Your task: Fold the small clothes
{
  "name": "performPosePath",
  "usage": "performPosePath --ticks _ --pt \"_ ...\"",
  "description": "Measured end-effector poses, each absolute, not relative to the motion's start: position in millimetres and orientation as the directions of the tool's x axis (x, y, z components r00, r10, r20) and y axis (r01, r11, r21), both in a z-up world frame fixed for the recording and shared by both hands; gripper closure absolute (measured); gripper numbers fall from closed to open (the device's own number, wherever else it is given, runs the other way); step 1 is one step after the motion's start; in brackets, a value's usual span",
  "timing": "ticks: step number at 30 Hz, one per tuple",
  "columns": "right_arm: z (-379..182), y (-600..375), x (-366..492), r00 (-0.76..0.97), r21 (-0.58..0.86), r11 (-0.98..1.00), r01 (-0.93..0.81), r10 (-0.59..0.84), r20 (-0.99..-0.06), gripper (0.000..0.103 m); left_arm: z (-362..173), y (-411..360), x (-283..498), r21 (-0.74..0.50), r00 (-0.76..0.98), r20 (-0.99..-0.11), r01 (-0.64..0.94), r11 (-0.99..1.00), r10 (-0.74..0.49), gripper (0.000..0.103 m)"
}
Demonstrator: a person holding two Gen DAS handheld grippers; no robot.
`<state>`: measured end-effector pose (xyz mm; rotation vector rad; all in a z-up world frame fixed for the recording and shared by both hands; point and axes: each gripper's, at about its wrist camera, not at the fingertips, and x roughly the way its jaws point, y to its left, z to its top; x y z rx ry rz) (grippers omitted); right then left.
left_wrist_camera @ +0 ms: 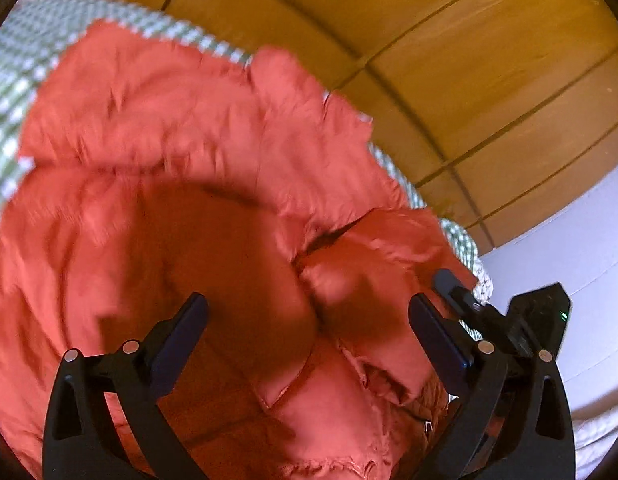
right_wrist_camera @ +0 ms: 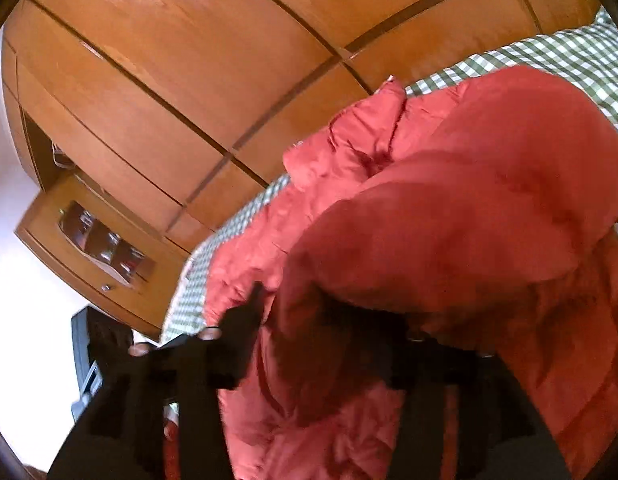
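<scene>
A red-orange garment (left_wrist_camera: 157, 128) lies crumpled on a green-and-white checked bedcover (left_wrist_camera: 17, 64). My left gripper (left_wrist_camera: 309, 312) is open just above the cloth, its fingers wide apart with nothing between them. In the right wrist view the same garment (right_wrist_camera: 489, 184) bulges up and drapes over the right gripper (right_wrist_camera: 333, 312). Its left finger (right_wrist_camera: 249, 308) shows; the other is hidden under cloth. The right gripper's dark body shows in the left wrist view (left_wrist_camera: 537, 320) at the lower right.
A glossy wooden wardrobe (right_wrist_camera: 189, 60) stands behind the bed. A wooden side unit with a glass front (right_wrist_camera: 105, 248) is at the left. The checked bedcover (right_wrist_camera: 549, 56) extends to the right. A pale wall (left_wrist_camera: 589, 240) is at the right.
</scene>
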<state>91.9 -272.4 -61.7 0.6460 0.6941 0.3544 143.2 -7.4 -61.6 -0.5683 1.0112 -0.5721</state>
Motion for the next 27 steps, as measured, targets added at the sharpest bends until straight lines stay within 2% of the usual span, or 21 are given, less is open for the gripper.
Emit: performPosePath --ticks 1,5,8,9,11,13,15,18,21,22,24,26,27 --pt "-61.4 -274.7 87.7 0.723 0.629 0.771 -0.093 0.487 -0.49 0.039 -65.6 -10.7 143.6 -0.682 0.404 -0.61 0.171 0.711 -0.682 0.004" --pt "-64.2 -290.3 72.0 0.743 0.581 0.811 -0.068 0.43 -0.513 0.034 -58.2 -38.9 143.1 -0.675 0.426 -0.591 0.204 0.709 -0.685 0.004" --pt "-71.3 -303.9 67.9 0.751 0.604 0.796 -0.024 0.413 -0.514 0.033 -50.1 -63.1 144.3 -0.583 0.459 -0.634 0.246 0.774 -0.623 0.006" --pt "-72.4 -307.8 69.1 0.759 0.623 0.782 -0.007 0.41 -0.505 0.037 -46.6 -70.2 142.0 -0.559 0.473 -0.641 0.253 0.79 -0.605 0.009" --pt "-74.3 -314.4 75.6 0.758 0.672 0.74 0.024 0.425 -0.494 0.05 -41.5 -72.6 138.4 -0.566 0.486 -0.615 0.278 0.776 -0.622 0.009" --pt "-76.3 -316.5 85.4 0.746 0.743 0.669 0.009 0.491 -0.451 0.083 -39.4 -77.7 135.6 -0.566 0.468 -0.609 0.31 0.764 -0.64 0.009" --pt "-73.6 -316.8 93.6 0.746 0.797 0.603 -0.016 0.538 -0.392 0.085 -44.2 -76.6 140.6 -0.61 0.405 -0.605 0.317 0.726 -0.686 0.009" --pt "-59.7 -308.8 97.2 0.745 0.834 0.539 -0.117 0.603 -0.285 0.087 -53.2 -69.2 149.3 -0.741 0.337 -0.532 0.26 0.62 -0.777 0.009" --pt "-48.1 -295.6 96.5 0.736 0.786 0.593 -0.172 0.608 -0.297 0.087 -63.9 -60.9 158.7 -0.814 0.33 -0.488 0.162 0.558 -0.808 0.011" --pt "-46.7 -291.0 95.8 0.735 0.757 0.629 -0.176 0.596 -0.324 0.087 -65.6 -59.1 161.8 -0.83 0.333 -0.472 0.145 0.539 -0.816 0.019" --pt "-47.3 -286.5 93.3 0.737 0.721 0.669 -0.179 0.577 -0.352 0.083 -64.3 -58.4 169.4 -0.823 0.339 -0.487 0.129 0.553 -0.805 0.065" --pt "-49.4 -287.6 89.7 0.75 0.703 0.694 -0.155 0.546 -0.373 0.066 -60.2 -61.7 176.5 -0.787 0.336 -0.528 0.15 0.598 -0.78 0.095" --pt "-51.9 -290.6 86.8 0.755 0.71 0.689 -0.145 0.541 -0.371 0.041 -56.2 -59.5 180.8 -0.775 0.339 -0.538 0.162 0.611 -0.772 0.099"
